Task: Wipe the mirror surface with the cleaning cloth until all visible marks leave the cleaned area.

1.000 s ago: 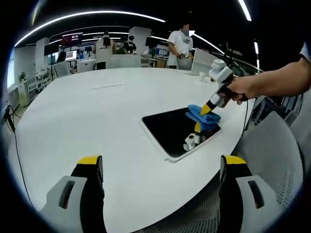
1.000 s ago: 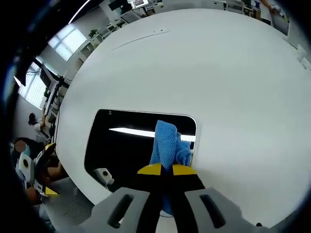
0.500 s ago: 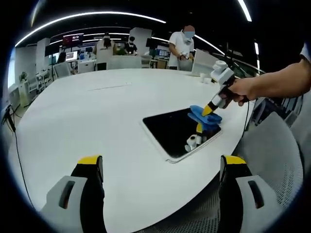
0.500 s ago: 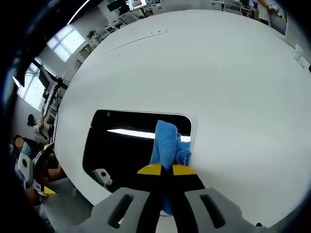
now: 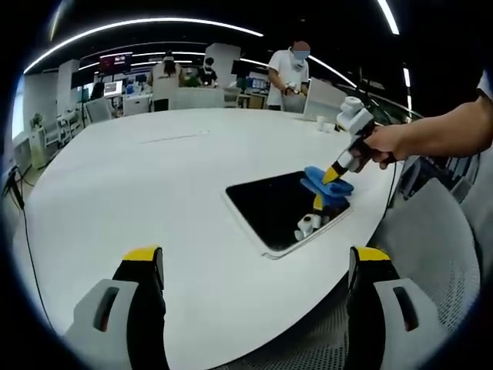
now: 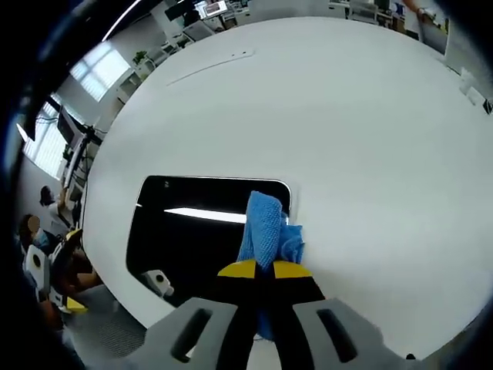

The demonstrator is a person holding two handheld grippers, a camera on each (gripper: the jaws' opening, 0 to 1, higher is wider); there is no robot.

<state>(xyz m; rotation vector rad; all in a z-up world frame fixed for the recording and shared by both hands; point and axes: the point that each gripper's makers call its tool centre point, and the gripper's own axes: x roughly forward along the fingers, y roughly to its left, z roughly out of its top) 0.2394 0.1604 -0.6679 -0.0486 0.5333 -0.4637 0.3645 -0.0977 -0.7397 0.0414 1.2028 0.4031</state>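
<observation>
A dark rectangular mirror (image 5: 281,206) lies flat on the white round table (image 5: 154,177), near its right edge. My right gripper (image 5: 333,174) is shut on a blue cleaning cloth (image 5: 326,182) and presses it onto the mirror's far right corner. In the right gripper view the blue cloth (image 6: 266,231) hangs from the closed yellow-tipped jaws of my right gripper (image 6: 264,270), over the mirror (image 6: 196,231) and its right edge. My left gripper (image 5: 254,262) is open and holds nothing, hovering at the table's near edge, well short of the mirror.
The mirror reflects a ceiling light strip (image 6: 204,216) and the gripper. Several people (image 5: 289,73) and desks stand beyond the table. A grey mesh chair (image 5: 431,247) sits to the right. Small white items (image 5: 323,122) rest at the table's far edge.
My right gripper has slid the cloth slightly toward the mirror's far right edge. The left gripper has stayed still and open.
</observation>
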